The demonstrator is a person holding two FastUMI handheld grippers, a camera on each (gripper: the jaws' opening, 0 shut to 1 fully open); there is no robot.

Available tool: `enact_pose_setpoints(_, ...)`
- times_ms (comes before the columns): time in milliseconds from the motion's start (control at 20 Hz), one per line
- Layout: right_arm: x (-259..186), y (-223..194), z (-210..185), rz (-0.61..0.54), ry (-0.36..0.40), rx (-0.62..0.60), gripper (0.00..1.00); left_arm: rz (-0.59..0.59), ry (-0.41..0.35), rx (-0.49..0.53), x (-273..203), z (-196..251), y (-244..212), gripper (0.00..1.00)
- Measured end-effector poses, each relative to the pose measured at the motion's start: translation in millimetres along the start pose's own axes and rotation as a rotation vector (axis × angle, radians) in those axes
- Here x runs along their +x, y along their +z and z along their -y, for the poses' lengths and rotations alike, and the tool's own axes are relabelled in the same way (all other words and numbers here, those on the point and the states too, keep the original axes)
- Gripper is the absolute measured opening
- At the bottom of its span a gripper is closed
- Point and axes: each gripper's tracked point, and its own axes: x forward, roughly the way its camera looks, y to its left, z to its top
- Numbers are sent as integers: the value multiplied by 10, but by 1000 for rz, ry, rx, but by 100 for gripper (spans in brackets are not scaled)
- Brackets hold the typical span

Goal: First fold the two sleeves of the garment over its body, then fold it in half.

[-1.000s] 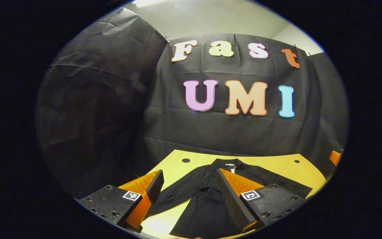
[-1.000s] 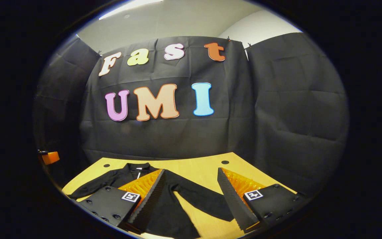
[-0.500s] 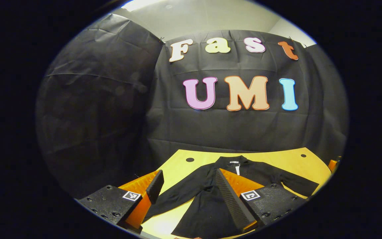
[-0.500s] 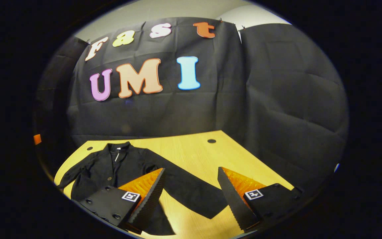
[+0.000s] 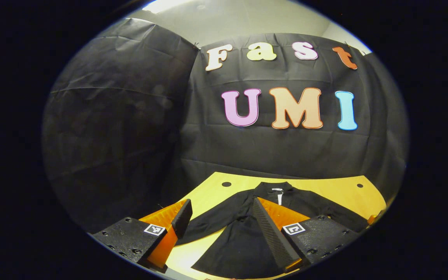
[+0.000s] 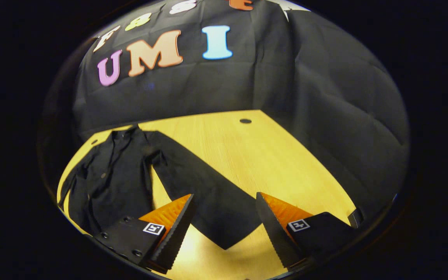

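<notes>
- Starting the sleeve stage: the black garment lies spread flat on the yellow table, both sleeves out, none folded yet by my judgement.
- Left gripper: fingers wide apart, holding nothing, above the sleeve at 7 o'clock from the collar.
- Right gripper: fingers wide apart, empty, the right sleeve cuff between them.
- Next move calls for lowering onto that cuff and pinching one layer.
- Hem is cut off at 6 o'clock; fabric folds hard to read.
</notes>
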Motion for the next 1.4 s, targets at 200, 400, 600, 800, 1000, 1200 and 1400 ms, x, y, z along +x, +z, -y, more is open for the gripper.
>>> enact_pose_setpoints(200,218,-239,65,-81,27,-3,96,-4,18,-13,-57,76,-23,94)
enact_pose_setpoints(400,368,-337,76,-129,36,-10,99,-1,43,8,-55,83,-12,93)
enact_pose_setpoints(600,484,-385,40,-160,48,-56,100,-4,60,0,-72,99,-33,93)
enact_pose_setpoints(800,475,-409,42,-152,63,-69,96,-3,69,2,-76,109,-47,93)
enact_pose_setpoints(1000,460,-406,62,-122,62,-64,99,-19,73,-19,-93,143,-117,94)
enact_pose_setpoints(1200,480,-376,68,-124,61,-61,77,-26,72,-31,-120,167,-148,93)
enact_pose_setpoints(1400,513,-403,-68,-129,109,-116,45,-21,68,-16,-121,208,-125,93)
